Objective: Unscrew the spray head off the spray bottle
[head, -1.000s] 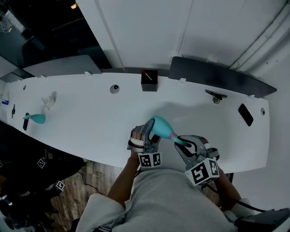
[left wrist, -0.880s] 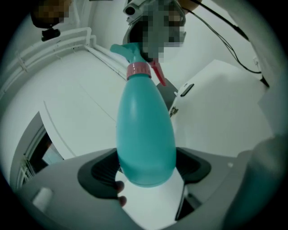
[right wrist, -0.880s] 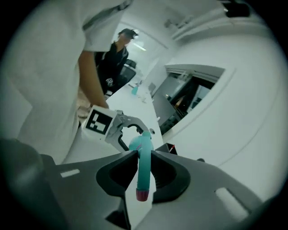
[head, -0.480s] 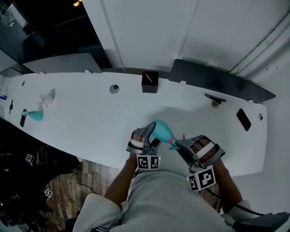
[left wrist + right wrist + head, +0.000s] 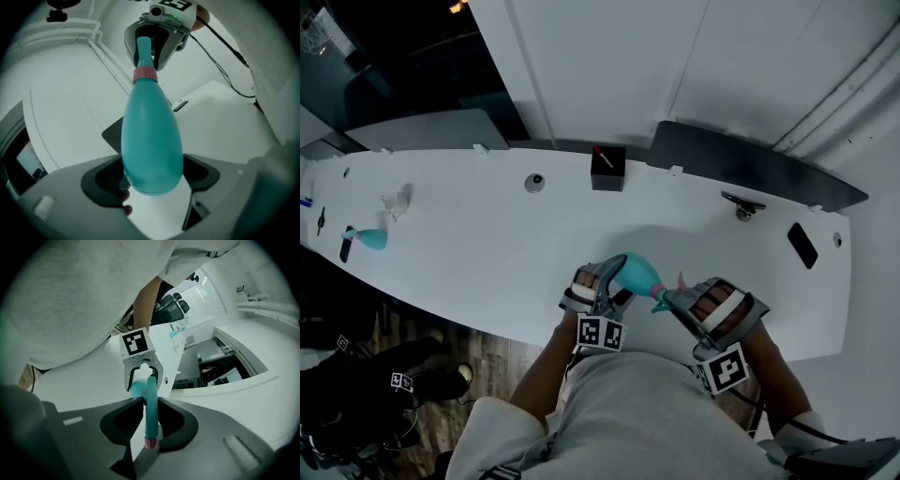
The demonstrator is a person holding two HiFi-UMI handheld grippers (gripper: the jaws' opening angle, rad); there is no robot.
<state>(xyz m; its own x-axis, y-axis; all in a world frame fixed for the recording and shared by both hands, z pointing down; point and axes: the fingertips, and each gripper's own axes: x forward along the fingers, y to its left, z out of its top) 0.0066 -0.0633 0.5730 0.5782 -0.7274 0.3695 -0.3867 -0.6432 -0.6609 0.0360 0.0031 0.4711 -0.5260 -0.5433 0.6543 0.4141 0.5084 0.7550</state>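
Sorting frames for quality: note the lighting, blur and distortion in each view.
Head view: dim, bluish, fairly sharp; faint shadow on the table beyond the bottle. Left gripper view: heavy fisheye, black corners, bottle sharp, foreground soft. Right gripper view: same fisheye; spray head crisp, background bright.

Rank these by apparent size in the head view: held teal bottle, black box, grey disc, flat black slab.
1. teal bottle, though nearer the camera
2. black box
3. flat black slab
4. grey disc
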